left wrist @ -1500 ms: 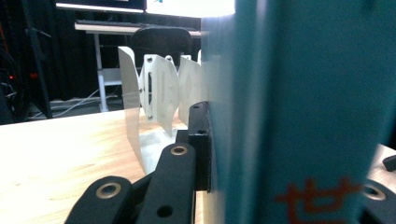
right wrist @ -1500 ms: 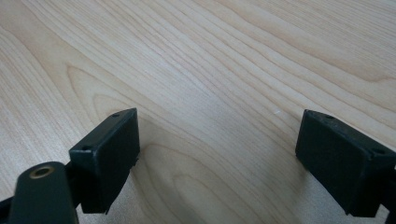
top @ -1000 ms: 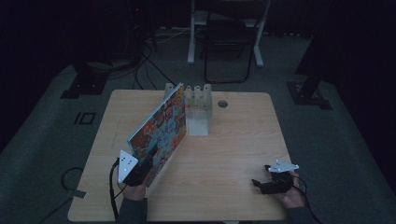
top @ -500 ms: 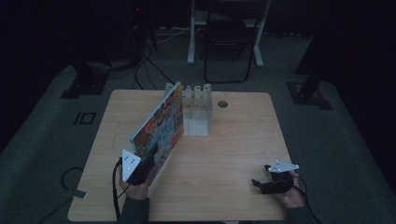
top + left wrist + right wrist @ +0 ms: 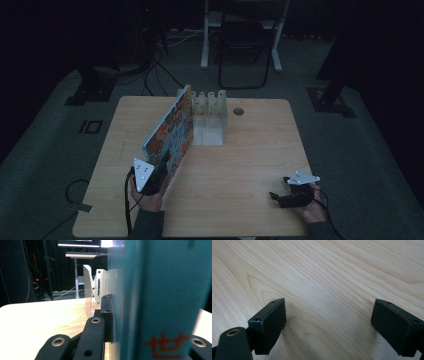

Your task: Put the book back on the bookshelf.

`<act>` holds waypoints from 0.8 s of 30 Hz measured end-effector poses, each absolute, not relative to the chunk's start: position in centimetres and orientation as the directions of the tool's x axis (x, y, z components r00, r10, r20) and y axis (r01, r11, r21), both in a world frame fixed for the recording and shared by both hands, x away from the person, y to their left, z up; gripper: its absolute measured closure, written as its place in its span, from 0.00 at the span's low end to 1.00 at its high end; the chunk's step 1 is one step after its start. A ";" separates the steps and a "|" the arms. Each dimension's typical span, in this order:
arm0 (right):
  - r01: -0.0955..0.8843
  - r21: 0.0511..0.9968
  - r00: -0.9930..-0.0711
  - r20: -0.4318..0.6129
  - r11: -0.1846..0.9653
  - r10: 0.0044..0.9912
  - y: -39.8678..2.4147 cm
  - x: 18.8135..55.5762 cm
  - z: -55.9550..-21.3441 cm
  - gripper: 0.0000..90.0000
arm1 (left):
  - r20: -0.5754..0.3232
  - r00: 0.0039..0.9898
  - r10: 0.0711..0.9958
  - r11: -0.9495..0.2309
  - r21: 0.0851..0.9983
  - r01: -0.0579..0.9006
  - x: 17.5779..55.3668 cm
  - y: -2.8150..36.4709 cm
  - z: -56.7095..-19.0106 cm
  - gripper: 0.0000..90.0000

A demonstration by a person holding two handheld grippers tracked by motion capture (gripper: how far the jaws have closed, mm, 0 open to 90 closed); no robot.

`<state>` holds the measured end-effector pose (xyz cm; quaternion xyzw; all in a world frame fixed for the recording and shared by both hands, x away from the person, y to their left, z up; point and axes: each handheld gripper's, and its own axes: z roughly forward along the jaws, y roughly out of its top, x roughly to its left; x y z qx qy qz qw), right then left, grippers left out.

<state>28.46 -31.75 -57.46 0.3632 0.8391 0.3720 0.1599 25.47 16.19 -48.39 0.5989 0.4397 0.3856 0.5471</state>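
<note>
At the left of the table (image 5: 240,165), the left gripper (image 5: 161,170) has its jaws clamped on the near end of a book (image 5: 172,130). The book stands on edge, tilted a little, its bright picture cover facing right and its teal spine edge uppermost. It runs from the gripper away toward the far side of the table, where its far end comes up just beside the white rack (image 5: 209,112); whether it touches the rack is hard to tell in this dim light. Looking along the left gripper's own jaws, the teal book (image 5: 160,297) sits between them, with red lettering low on it, and the rack (image 5: 96,287) stands beyond it. The rack has upright dividers at its back and a flat base in front. Well apart, at the near right corner, the right gripper (image 5: 283,196) rests low over the bare wood, its jaws spread wide with nothing between them (image 5: 328,322).
</note>
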 end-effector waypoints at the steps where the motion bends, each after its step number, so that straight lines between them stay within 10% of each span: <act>1: 0.491 0.741 -0.685 0.002 0.459 0.729 -31.8 28.5 -57.5 0.14 | -0.019 0.316 0.949 -0.015 0.994 0.105 25.5 16.2 -48.4 0.90; 24: 0.490 0.741 -0.685 0.001 0.460 0.728 -31.8 28.5 -57.5 0.14 | 0.005 0.286 0.958 -0.036 0.994 0.102 26.8 15.1 -48.0 0.90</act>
